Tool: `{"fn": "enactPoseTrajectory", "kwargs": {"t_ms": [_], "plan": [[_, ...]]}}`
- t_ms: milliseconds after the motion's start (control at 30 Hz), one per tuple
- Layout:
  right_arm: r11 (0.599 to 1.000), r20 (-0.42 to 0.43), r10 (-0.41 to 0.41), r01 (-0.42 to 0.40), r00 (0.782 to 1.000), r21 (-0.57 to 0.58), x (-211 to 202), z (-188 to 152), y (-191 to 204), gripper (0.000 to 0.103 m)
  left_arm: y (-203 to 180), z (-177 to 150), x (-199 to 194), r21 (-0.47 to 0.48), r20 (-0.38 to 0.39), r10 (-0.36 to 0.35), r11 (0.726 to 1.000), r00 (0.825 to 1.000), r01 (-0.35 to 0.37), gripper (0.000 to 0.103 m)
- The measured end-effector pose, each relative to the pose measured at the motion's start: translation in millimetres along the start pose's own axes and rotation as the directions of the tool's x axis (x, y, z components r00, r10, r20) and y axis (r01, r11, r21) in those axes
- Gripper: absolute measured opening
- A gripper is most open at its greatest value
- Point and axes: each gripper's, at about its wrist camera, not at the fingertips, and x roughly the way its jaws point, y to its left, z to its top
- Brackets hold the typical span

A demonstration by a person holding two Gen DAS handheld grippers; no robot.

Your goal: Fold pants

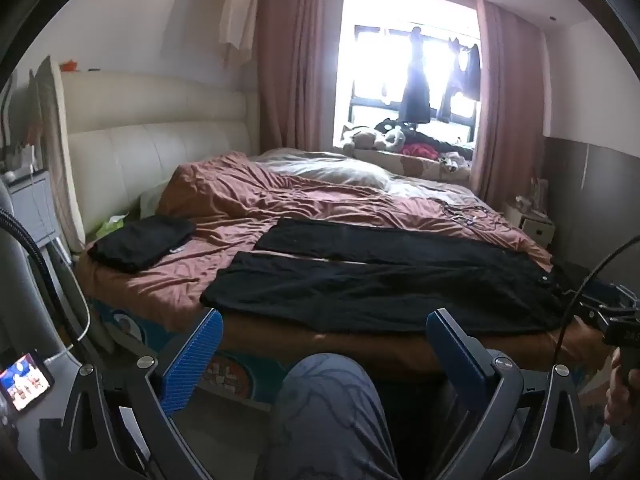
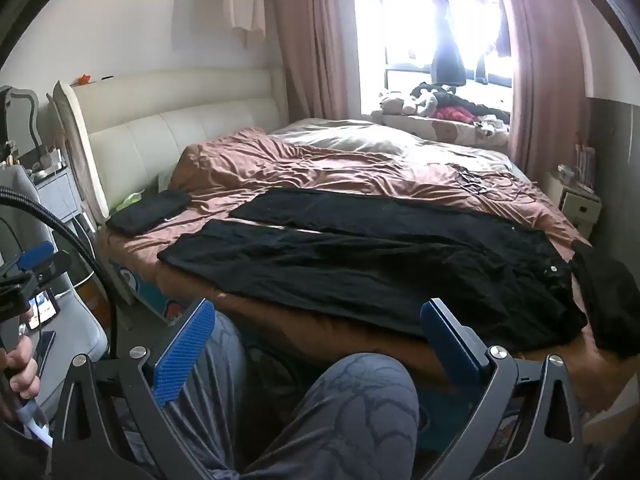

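Observation:
Black pants (image 1: pixel 380 280) lie spread flat on the near edge of the bed, legs pointing left, waist with a button at the right; they also show in the right wrist view (image 2: pixel 360 264). My left gripper (image 1: pixel 324 324) is open and empty, held below and in front of the bed edge, apart from the pants. My right gripper (image 2: pixel 316 316) is open and empty, also short of the bed edge. The right gripper shows at the right edge of the left wrist view (image 1: pixel 608 316); the left gripper shows at the left edge of the right wrist view (image 2: pixel 32 268).
A folded black garment (image 1: pixel 140 244) lies on the pink bedsheet (image 1: pixel 248 208) near the cream headboard (image 1: pixel 152 144). Another black garment (image 2: pixel 608 304) hangs at the bed's right corner. My knees (image 1: pixel 332 408) are below the grippers. A phone (image 1: pixel 24 380) and grey chair sit at left.

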Motion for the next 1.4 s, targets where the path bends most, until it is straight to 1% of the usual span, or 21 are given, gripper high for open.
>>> {"fn": "enactPoseTrajectory", "kwargs": {"t_ms": [233,267,300,500,667,700,833,1067,1400], "plan": [[1.0,-0.008,-0.001,0.001,1.0,0.002,-1.2,-0.3,-1.3,0.103,3.9,0.2,-8.7,-0.038,0.028,-0.002,0.999,1.0,0.004,0.103],[1.0,-0.008,0.0,0.0,1.0,0.005,-1.4,0.0,-2.2,0.103,3.7,0.0,-10.1,-0.037,0.03,-0.002,0.999,1.0,0.003,0.103],[1.0,-0.007,-0.005,0.005,1.0,0.012,-0.6,0.8,-5.6,0.103,3.4,-6.0,-4.6,-0.002,0.011,-0.029,1.0,1.0,0.029,0.103],[1.0,0.009,-0.015,0.015,1.0,0.017,-6.1,-2.4,-4.7,0.103,4.6,-5.2,-11.1,0.001,0.028,-0.05,0.999,0.998,0.05,0.103],[1.0,0.012,-0.016,0.016,1.0,0.016,-8.1,-3.0,-2.9,0.103,4.7,-5.8,-16.2,0.0,0.045,-0.045,0.999,0.998,0.045,0.103],[1.0,0.014,-0.017,0.017,1.0,0.015,-8.4,-3.2,-2.6,0.103,3.5,-6.2,-17.2,0.001,0.047,-0.059,0.998,0.997,0.059,0.103],[1.0,0.013,-0.022,0.022,1.0,0.018,-9.1,-2.7,-4.0,0.103,3.7,-6.3,-18.8,0.007,0.054,-0.043,0.999,0.998,0.043,0.103],[1.0,0.014,-0.022,0.022,1.0,0.018,-9.2,-2.6,-2.4,0.103,0.7,-8.9,-17.8,0.018,0.045,-0.072,0.997,0.996,0.071,0.103],[1.0,0.013,-0.021,0.021,1.0,0.015,-9.1,-3.6,-3.4,0.103,0.9,-11.1,-18.2,0.016,0.047,-0.056,0.998,0.997,0.055,0.103]]}}
